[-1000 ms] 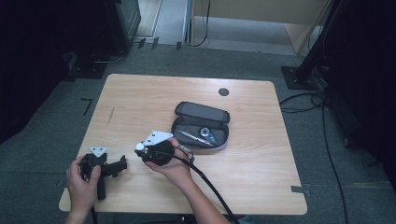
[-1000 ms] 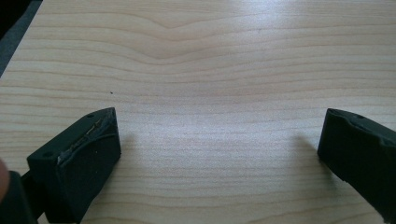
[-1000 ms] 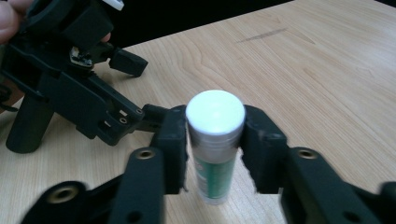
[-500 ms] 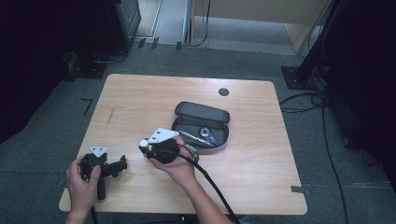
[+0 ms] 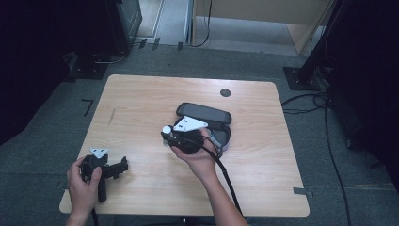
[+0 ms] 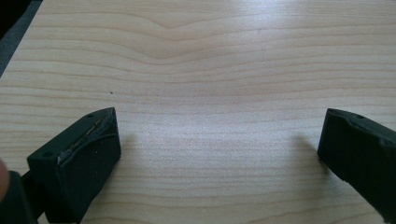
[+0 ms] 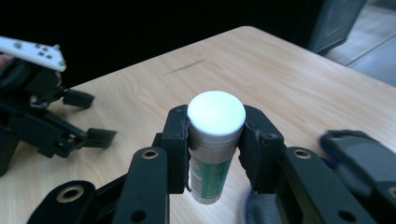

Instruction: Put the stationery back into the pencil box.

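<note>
A small tube with a white cap (image 7: 215, 112) and a green label is clamped between the pads of my right gripper (image 7: 216, 127). In the high view the right gripper (image 5: 168, 133) hovers over the middle of the wooden table (image 5: 141, 99), its white-capped tube (image 5: 167, 128) pointing left, just left of an open black case (image 5: 207, 113). The case's edge (image 7: 359, 154) shows blurred at the right of the right gripper view. My left gripper (image 5: 123, 165) rests low near the front left corner, jaws wide apart over bare wood (image 6: 219, 144) with nothing between them.
The case holds several small items, partly hidden by my right hand. A dark round grommet (image 5: 225, 92) sits near the table's far edge. The left gripper (image 7: 91, 116) lies off to the left in the right gripper view. Cables and stands surround the table on the floor.
My right hand has risen and moved right toward the black case, carrying the tube. The left hand and its gripper have stayed put.
</note>
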`<state>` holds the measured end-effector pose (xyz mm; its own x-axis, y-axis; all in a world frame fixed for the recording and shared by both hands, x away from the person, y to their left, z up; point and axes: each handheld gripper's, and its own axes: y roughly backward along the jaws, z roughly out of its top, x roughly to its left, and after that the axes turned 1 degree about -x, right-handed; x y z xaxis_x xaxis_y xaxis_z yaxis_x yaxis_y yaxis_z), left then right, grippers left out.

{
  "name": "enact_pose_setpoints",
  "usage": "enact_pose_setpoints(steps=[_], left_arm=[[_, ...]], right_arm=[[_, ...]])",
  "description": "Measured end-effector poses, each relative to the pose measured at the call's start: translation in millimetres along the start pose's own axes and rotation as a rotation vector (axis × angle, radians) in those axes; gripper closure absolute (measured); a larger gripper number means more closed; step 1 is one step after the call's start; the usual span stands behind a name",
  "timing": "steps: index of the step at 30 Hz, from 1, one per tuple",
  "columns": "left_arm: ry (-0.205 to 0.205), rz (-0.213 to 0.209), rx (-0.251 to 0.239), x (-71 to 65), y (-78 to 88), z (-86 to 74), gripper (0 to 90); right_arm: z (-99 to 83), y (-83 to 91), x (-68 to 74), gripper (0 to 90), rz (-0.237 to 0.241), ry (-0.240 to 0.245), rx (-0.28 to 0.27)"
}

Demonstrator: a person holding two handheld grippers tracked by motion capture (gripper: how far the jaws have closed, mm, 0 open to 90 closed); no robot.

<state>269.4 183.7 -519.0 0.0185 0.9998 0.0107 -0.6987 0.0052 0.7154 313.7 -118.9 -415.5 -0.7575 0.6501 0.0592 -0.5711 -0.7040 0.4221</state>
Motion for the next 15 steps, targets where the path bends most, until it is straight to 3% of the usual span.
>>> enact_pose_setpoints(steps=[8, 15], left_arm=[[0.001, 0.0, -0.001, -0.1, -0.1, 0.0, 0.0], [0.0, 0.0, -0.001, 0.0, -0.1, 0.0, 0.0]], right_arm=[[0.5, 15.8, -21.4, 65.6, -0.072, -0.016, -0.003], [-7.2, 14.9, -39.8, 65.6, -0.13, -0.037, 0.008]])
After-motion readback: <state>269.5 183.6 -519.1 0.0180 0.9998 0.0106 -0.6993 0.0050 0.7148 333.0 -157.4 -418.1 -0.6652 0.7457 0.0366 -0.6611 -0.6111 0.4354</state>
